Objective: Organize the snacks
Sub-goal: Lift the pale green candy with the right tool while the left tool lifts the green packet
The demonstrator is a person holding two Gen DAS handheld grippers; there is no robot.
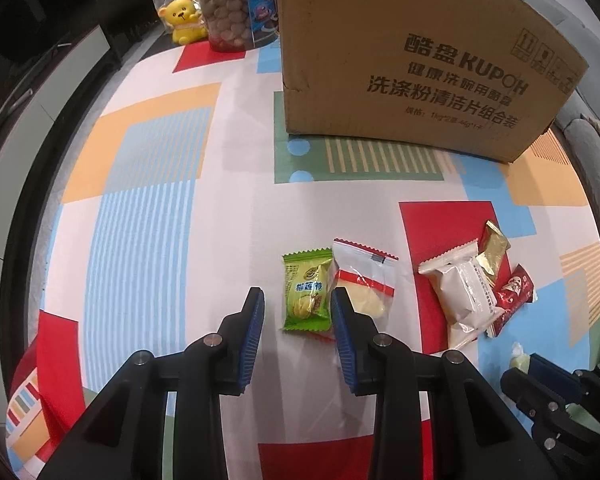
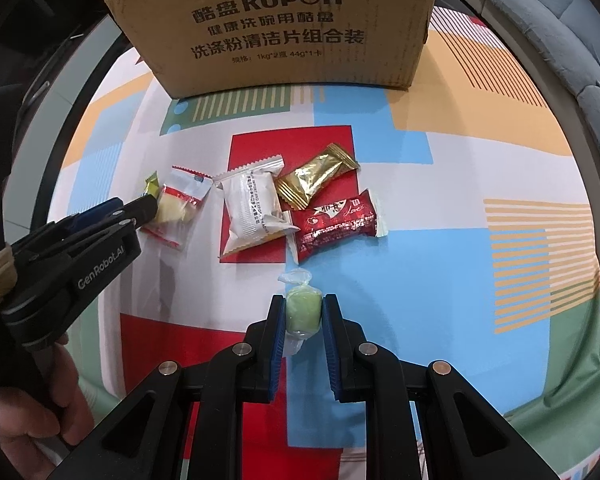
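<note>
My right hand-held gripper [image 2: 302, 316] is squeezed tight on a small green candy [image 2: 302, 313]. My left hand-held gripper [image 1: 298, 312] is a little way open with nothing between its fingers, just above the green snack pack [image 1: 306, 290] on the surface [image 1: 236, 200]. Farther back stands the cardboard box [image 1: 412, 60].

Open cloth [image 1: 236, 216] left of the green packet [image 1: 307, 294] and ahead of it up to the box [image 1: 416, 68]. Crowded on the right: clear packet [image 1: 362, 280] touching green packet, then white packet [image 1: 460, 292], gold packet [image 1: 494, 250] and red packet [image 1: 514, 300] bunched together. Bare blue cloth right of red packet in the right view. Far left corner blocked by bear [image 1: 184, 20] and jar [image 1: 225, 4].
</note>
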